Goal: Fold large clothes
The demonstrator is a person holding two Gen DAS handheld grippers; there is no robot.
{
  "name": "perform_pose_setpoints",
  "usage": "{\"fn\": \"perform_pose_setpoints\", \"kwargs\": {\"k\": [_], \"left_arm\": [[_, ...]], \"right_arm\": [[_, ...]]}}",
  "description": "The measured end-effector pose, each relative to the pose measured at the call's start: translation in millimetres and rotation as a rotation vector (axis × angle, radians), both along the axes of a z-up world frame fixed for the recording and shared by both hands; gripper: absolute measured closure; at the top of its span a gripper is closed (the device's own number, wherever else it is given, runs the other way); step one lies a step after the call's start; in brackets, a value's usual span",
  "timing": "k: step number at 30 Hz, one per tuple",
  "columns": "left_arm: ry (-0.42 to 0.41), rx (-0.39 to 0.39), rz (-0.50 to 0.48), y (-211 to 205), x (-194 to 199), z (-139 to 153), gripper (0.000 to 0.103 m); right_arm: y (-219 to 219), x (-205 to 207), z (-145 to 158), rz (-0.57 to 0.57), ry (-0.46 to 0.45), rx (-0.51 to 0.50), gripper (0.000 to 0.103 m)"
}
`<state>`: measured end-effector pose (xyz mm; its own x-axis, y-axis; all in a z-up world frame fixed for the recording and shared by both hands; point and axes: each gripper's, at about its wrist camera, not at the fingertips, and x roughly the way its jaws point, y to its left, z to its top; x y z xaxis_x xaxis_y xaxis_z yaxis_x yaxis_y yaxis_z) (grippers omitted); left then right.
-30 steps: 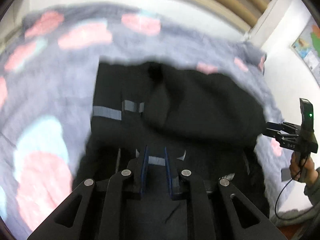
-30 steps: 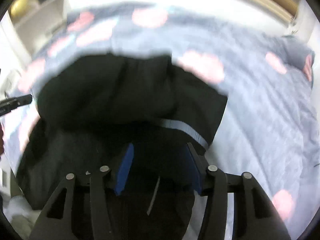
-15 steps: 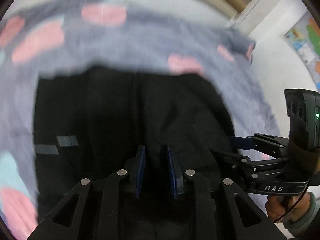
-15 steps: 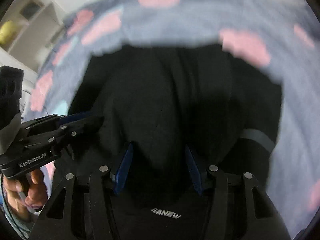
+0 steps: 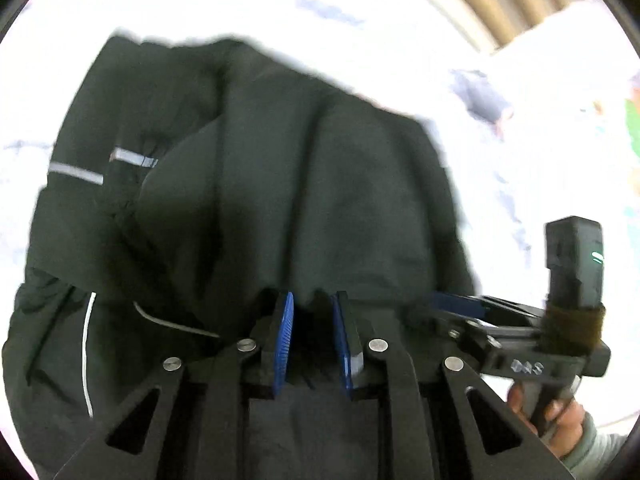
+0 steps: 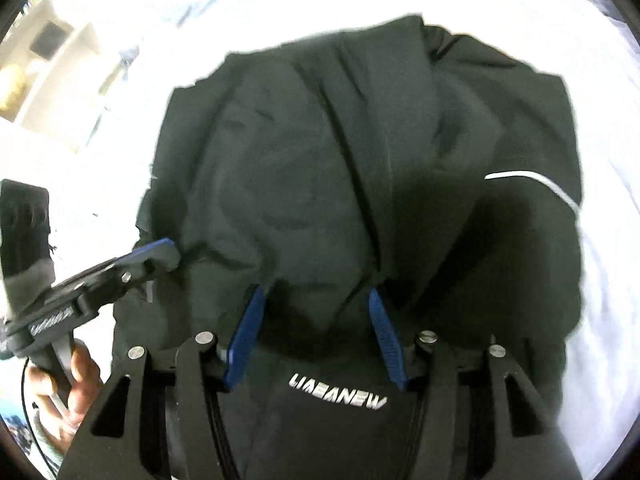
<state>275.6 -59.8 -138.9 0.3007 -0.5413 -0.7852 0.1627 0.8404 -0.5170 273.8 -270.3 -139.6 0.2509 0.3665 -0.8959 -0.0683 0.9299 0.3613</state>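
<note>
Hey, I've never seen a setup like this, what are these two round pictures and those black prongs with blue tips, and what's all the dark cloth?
No robot here: a person holds a hand tool in each hand, each with two blue-padded fingers and a wide-angle camera looking along them. One picture comes from the left tool, the other from the right tool. Each view also catches the other tool from the side, with the hand gripping its handle. The dark cloth is a black jacket with thin pale stripes, lying bunched on a bed that looks washed-out white. Both tools pinch folds of the jacket between their pads.
</note>
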Motion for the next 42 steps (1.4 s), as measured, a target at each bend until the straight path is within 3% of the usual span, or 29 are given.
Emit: {"fn": "perform_pose_setpoints", "kwargs": {"k": [3,6,8,11,14,18,20,22,24,27,33,38,42], "left_arm": [[-0.056,-0.028,-0.005,-3.6,-16.4,23.6,0.082],[-0.053,-0.008,-0.02,-13.0,-15.7,21.4,0.082],[-0.01,0.049,-0.035,-20.2,-6.4,6.7,0.082],[0.12,0.254,-0.074,-33.5,9.0,-45.1,0.081],[0.166,0.253,-0.066,-34.2,15.8,-64.6,0.08],[0.102,0.218,-0.081,-24.9,0.3,-42.4,0.079],[0.087,0.209,-0.094,-15.8,-11.8,-33.0,0.075],[0.074,0.207,-0.102,-5.4,-25.4,-22.7,0.063],[0.041,0.244,-0.091,10.4,-42.1,-11.8,0.056],[-0.003,0.251,-0.073,34.5,-66.9,8.4,0.055],[-0.08,0.265,0.013,81.6,-103.7,43.7,0.055],[-0.125,0.321,0.099,108.0,-129.2,46.8,0.053],[-0.164,0.31,0.183,131.3,-156.0,47.6,0.047]], "right_arm": [[-2.3,-11.6,25.0,-0.033,-0.05,0.001,0.046],[2.2,-13.5,19.2,-0.031,-0.042,-0.045,0.046],[10.4,-8.2,2.7,-0.033,-0.012,-0.087,0.046],[13.3,-0.4,-36.1,-0.037,0.069,-0.112,0.046],[19.1,-1.3,-44.7,-0.029,0.059,-0.143,0.044],[21.6,-14.0,-30.0,-0.009,0.029,-0.14,0.042],[13.7,-23.8,-25.1,-0.033,0.043,-0.105,0.039],[-0.6,-40.8,-19.2,-0.082,0.053,-0.074,0.033],[-15.8,-56.2,-16.1,-0.129,0.051,-0.054,0.032],[-38.1,-85.8,-9.3,-0.186,0.053,-0.028,0.032],[-68.5,-137.5,8.4,-0.217,0.015,-0.084,0.032],[-64.3,-175.8,23.4,-0.182,-0.056,-0.198,0.032],[-65.9,-205.8,24.2,-0.179,-0.094,-0.246,0.032]]}}
